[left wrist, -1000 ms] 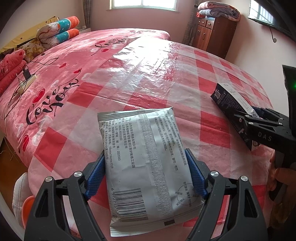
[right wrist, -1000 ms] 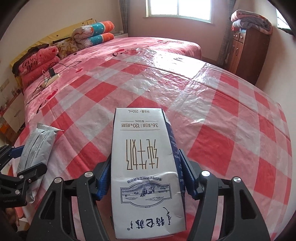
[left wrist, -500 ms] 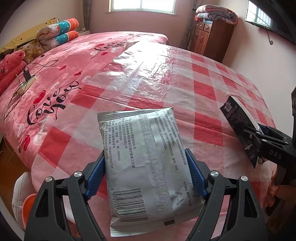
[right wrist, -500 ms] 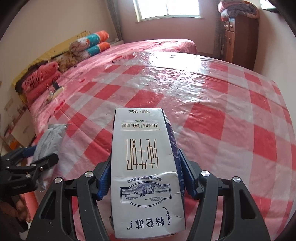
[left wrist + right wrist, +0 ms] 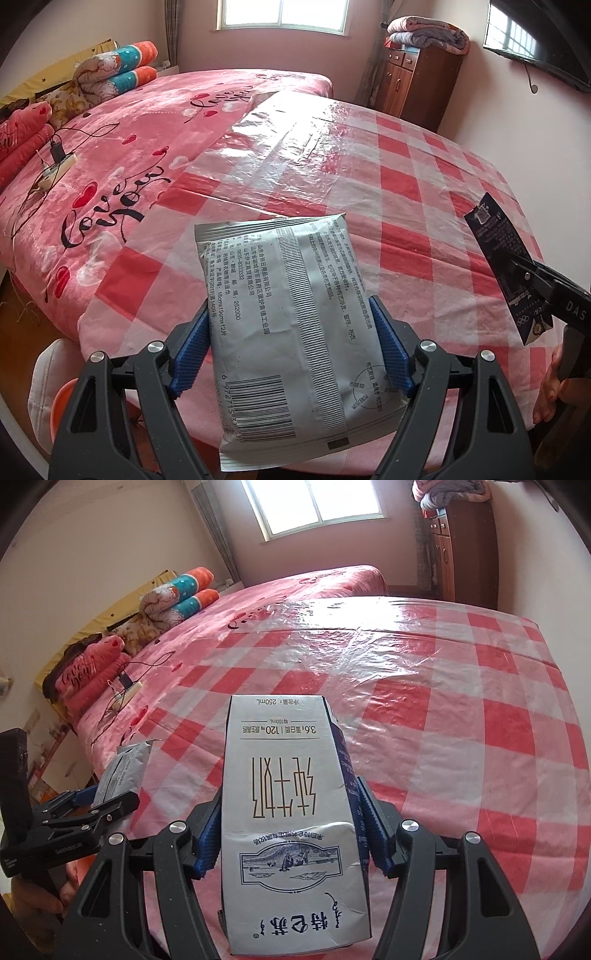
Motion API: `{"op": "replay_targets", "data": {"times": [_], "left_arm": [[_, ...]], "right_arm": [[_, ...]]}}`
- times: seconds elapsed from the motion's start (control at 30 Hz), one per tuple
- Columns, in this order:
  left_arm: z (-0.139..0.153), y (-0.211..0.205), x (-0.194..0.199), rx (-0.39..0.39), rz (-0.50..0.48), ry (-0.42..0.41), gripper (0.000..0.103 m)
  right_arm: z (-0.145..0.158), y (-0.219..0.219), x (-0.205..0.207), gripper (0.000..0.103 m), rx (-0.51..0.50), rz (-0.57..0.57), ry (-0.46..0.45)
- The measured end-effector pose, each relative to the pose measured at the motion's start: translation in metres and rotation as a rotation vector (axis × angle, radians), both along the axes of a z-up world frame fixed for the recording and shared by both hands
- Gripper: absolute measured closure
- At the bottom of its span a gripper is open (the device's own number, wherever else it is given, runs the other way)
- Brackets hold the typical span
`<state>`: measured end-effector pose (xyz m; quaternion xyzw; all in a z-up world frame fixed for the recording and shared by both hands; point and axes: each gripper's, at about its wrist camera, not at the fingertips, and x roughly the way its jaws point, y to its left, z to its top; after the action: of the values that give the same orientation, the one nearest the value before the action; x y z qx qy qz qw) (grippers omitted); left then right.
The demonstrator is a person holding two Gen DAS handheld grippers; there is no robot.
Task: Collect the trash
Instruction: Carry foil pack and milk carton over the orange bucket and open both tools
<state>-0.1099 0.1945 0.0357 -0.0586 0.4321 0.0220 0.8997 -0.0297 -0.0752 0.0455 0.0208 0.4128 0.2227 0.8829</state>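
The left gripper (image 5: 291, 354) is clamped on a flat silver-grey foil packet printed with black text and a barcode (image 5: 291, 325), its blue ribbed pads (image 5: 192, 354) pressed against both long edges. The packet is held lengthwise between the black arms, sealed top edge out at 12 o'clock, barcode end back toward the camera at 6. Below it, a red-and-white checked plastic sheet (image 5: 406, 177) is spread across a pink bed cover with black script and red hearts (image 5: 122, 155).

Over on the other side, the right gripper (image 5: 291, 834) is closed on a white rectangular milk carton with upside-down gold and dark blue print (image 5: 288, 812), its pads pushed into the carton's two sides. The carton is carried above the checked sheet, its flat end out at 12 o'clock.

From the left wrist camera, the carton's dark blue side is seen at 3 o'clock. From the right wrist camera, the packet is seen at 9 o'clock. A white power strip with a black plug (image 5: 55, 166) is seen lying on the pink cover at 10 o'clock.
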Motion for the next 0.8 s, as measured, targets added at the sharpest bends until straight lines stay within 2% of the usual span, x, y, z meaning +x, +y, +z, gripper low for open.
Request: {"op": "replay_targets", "data": {"times": [0.37,0.8], "left_arm": [[0.007,0.017,-0.020,0.001,0.012,-0.010,0.022],[0.007,0.058,-0.053,-0.002,0.066,0.000,0.022]], "right_arm": [[0.006,0.011,-0.018,0.039,0.062,0.044,0.037],[0.010,0.064,-0.042,0.039,0.090,0.184,0.097]]}}
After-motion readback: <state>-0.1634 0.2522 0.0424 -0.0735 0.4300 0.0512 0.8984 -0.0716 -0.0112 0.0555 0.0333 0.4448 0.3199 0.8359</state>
